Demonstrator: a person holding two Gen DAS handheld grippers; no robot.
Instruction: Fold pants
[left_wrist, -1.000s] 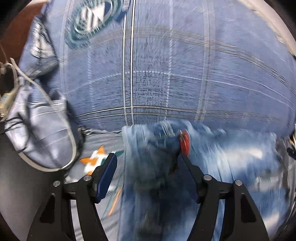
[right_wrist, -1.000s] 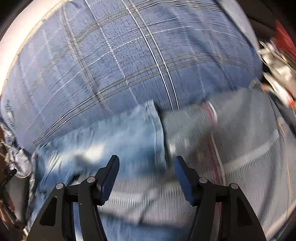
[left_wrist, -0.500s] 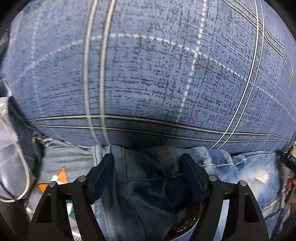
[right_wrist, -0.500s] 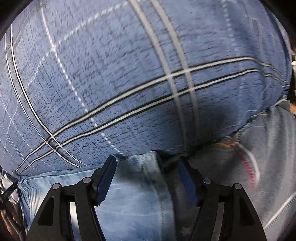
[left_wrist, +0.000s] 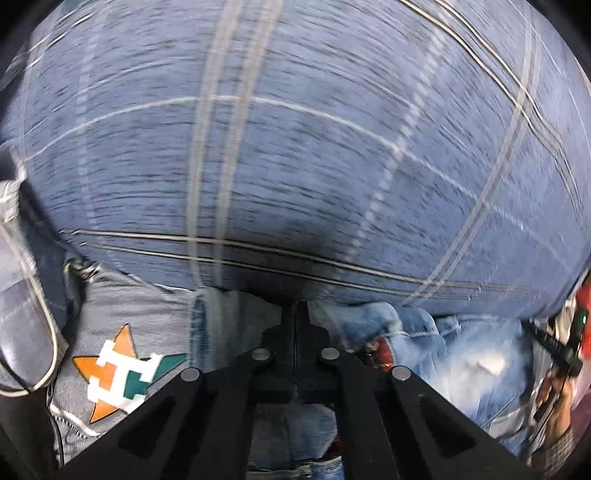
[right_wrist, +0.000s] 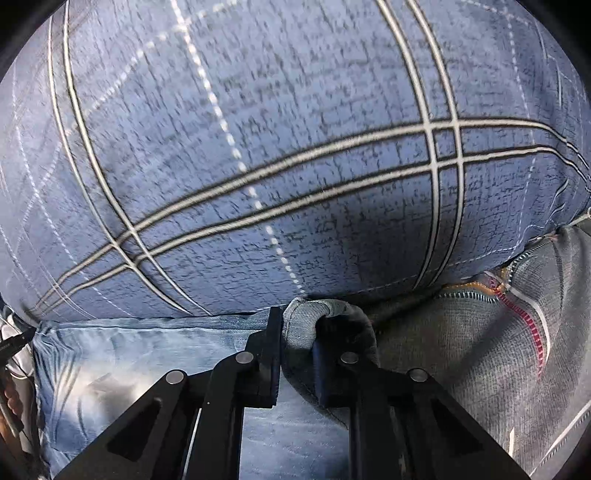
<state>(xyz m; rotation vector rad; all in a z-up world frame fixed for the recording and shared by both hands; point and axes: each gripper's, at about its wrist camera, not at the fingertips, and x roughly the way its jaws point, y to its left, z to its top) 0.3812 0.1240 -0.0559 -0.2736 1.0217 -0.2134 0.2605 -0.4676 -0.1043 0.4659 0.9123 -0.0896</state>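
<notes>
Light blue jeans (left_wrist: 461, 362) lie at the near edge of a blue plaid sheet. My left gripper (left_wrist: 295, 314) is shut, its tips pressed together into the jeans' upper edge, where denim bunches up on both sides. The pinch itself is hidden by the fingers. In the right wrist view the same jeans (right_wrist: 129, 354) spread to the lower left. My right gripper (right_wrist: 297, 332) is closing, its pads squeezing a thick rolled fold of denim (right_wrist: 325, 306) at the jeans' edge.
The blue plaid sheet (left_wrist: 295, 147) (right_wrist: 258, 147) fills the far side of both views. Left of the jeans lies a grey garment with an orange star logo (left_wrist: 122, 369). A grey zippered garment (right_wrist: 498, 350) lies to their right. A person's hand (left_wrist: 554, 398) shows at the right edge.
Both grippers came down and forward onto the jeans' far edge. They stood open around the denim earlier and have now closed on it.
</notes>
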